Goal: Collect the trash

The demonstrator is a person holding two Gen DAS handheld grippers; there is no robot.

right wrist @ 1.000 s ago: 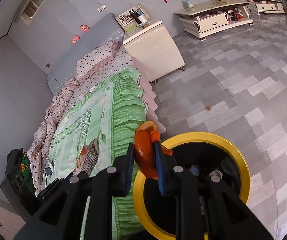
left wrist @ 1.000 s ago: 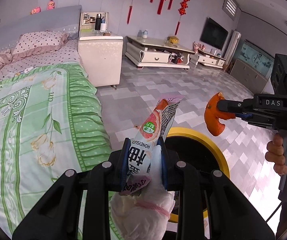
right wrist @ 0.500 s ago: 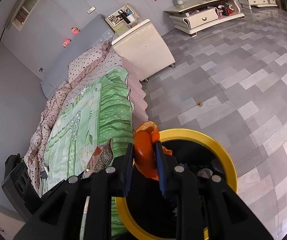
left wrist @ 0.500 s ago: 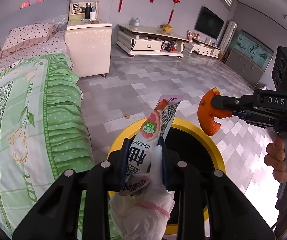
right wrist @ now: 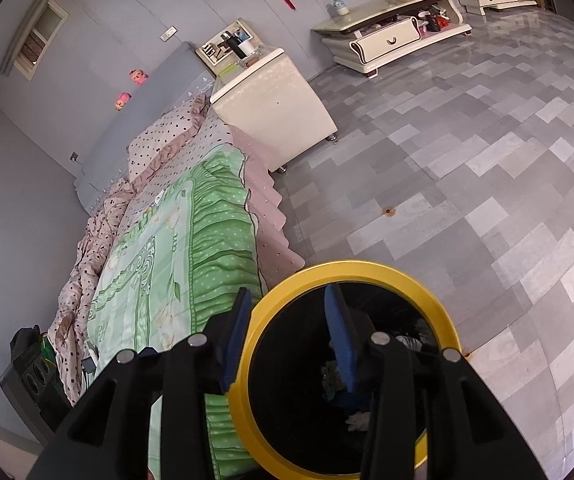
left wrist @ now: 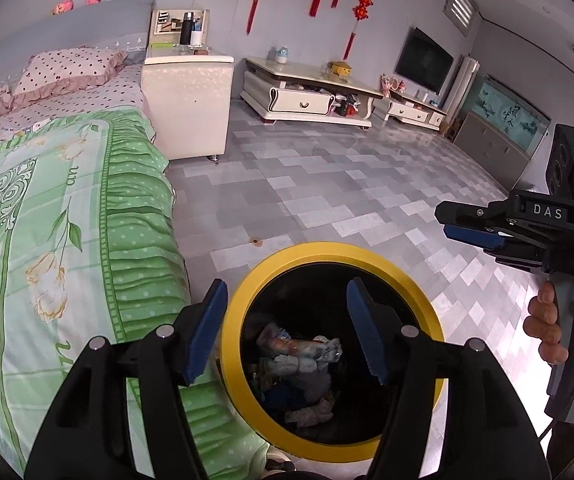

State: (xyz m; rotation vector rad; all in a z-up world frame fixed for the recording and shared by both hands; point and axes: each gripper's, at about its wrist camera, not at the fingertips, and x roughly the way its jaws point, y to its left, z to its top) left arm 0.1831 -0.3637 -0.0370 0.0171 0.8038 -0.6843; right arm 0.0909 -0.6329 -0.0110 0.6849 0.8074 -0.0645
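trash: crumpled wrappers and tissue, mixed white/orange/blue [left wrist: 301,354], lying at the bottom of the bin, seen from the left wrist view
bin: round black bin with a yellow rim [left wrist: 247,292], standing on the grey tiled floor [left wrist: 327,184] right against the green floral bedspread [left wrist: 67,240]
left gripper: [left wrist: 287,332] jaws spread wide, nothing between the blue pads, hovering right over the bin mouth
right gripper: [right wrist: 289,338] jaws apart and empty too, also over the bin, one finger across the rim line; from the left wrist view it sits off to the right [left wrist: 471,226], held by the person's hand [left wrist: 547,332]
change: half a second ago left gripper pinched a pomelo-print snack wrapper with tissue, right gripper pinched orange peel; both are gone from the jaws now, so both were let go over the bin
peel: can't pick it out in the dark bin interior
meaning: this drop looks done, both tools free for another pickup
left to do: no loose trash visible on bed or floor in these views; far end of bed too small to tell
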